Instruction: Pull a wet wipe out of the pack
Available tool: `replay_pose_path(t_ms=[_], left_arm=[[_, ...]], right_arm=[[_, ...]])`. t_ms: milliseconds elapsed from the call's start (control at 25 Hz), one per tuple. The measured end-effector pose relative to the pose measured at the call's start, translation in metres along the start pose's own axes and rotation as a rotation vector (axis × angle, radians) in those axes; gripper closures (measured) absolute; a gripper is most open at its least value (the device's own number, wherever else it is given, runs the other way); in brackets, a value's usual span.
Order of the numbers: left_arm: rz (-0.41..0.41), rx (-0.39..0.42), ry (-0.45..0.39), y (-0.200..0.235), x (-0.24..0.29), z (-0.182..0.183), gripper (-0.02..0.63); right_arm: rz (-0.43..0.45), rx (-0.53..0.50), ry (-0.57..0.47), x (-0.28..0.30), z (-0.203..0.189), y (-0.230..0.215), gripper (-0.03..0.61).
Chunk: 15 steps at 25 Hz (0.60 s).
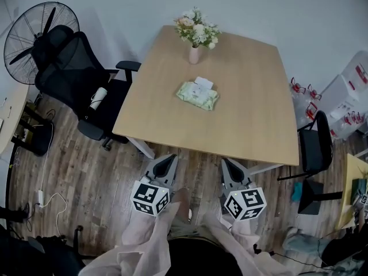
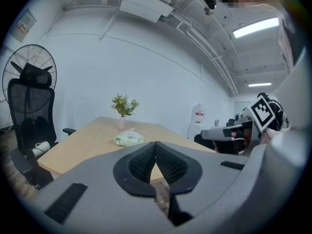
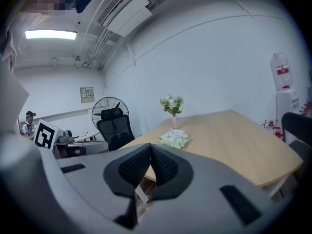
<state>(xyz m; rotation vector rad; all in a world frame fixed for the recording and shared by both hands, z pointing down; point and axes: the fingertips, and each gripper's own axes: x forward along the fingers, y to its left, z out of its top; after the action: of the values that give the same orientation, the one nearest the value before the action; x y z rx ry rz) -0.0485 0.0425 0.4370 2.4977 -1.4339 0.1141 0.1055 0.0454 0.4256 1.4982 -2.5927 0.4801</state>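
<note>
A pale green pack of wet wipes (image 1: 197, 95) with a white flap on top lies near the middle of the wooden table (image 1: 247, 119); it also shows as the pack (image 2: 128, 139) in the left gripper view and the pack (image 3: 174, 139) in the right gripper view. My left gripper (image 1: 167, 161) and right gripper (image 1: 229, 165) hang over the floor just short of the table's near edge, well away from the pack. Both have their jaws closed tip to tip with nothing between them; the left gripper (image 2: 155, 144) and right gripper (image 3: 149, 146) point toward the table.
A pink vase of flowers (image 1: 196, 34) stands behind the pack at the table's far edge. A black office chair (image 1: 80, 79) and a standing fan (image 1: 34, 33) are at the left, another black chair (image 1: 315, 148) at the right. Cables lie on the wooden floor (image 1: 86, 183).
</note>
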Motion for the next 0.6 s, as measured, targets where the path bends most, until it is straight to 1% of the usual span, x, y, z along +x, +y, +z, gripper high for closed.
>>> replay_pose_path(t_ms=[280,600], left_arm=[[0.011,-0.005,0.016,0.007,0.0,-0.005,0.603],[0.004,-0.006,0.017,0.02,0.024,0.001,0.603]], right_arm=[[0.013,0.01,0.01,0.01,-0.004,0.003,0.569],[0.004,0.012,0.011,0.033,0.004,-0.011,0.569]])
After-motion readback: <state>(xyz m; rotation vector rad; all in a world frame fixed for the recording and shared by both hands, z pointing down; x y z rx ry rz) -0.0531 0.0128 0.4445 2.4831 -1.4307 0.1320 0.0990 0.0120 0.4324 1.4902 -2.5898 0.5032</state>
